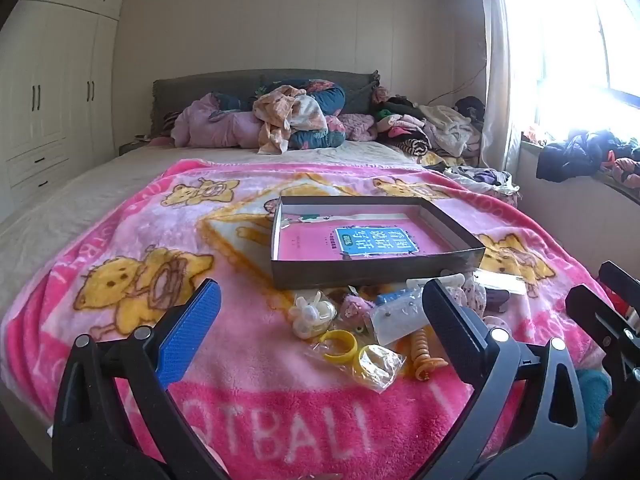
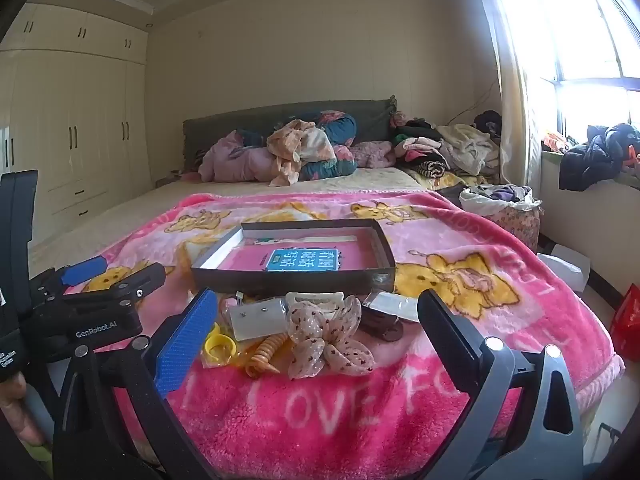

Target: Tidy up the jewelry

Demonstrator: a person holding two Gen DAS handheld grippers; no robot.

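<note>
A shallow dark box [image 1: 376, 270] [image 2: 292, 280] with a pink book inside lies on the pink blanket. In front of it sits a heap of small accessories: yellow rings in plastic [image 1: 342, 346] [image 2: 220, 346], an orange spiral hair tie [image 1: 422, 350] [image 2: 266, 352], a white card packet [image 1: 394, 316] [image 2: 256, 318], a white flower piece [image 1: 310, 314], a spotted fabric bow [image 2: 328, 338], a dark brown clip [image 2: 380, 326]. My left gripper [image 1: 320, 300] is open and empty just before the heap. My right gripper [image 2: 316, 308] is open and empty, over the bow.
The pink cartoon blanket [image 1: 160, 248] covers the bed's near half. Piled clothes and pillows [image 1: 296, 120] lie at the headboard. Wardrobes [image 1: 48, 92] stand left. A window sill with clothes [image 1: 580, 156] is right. A red bag [image 2: 628, 320] sits on the floor.
</note>
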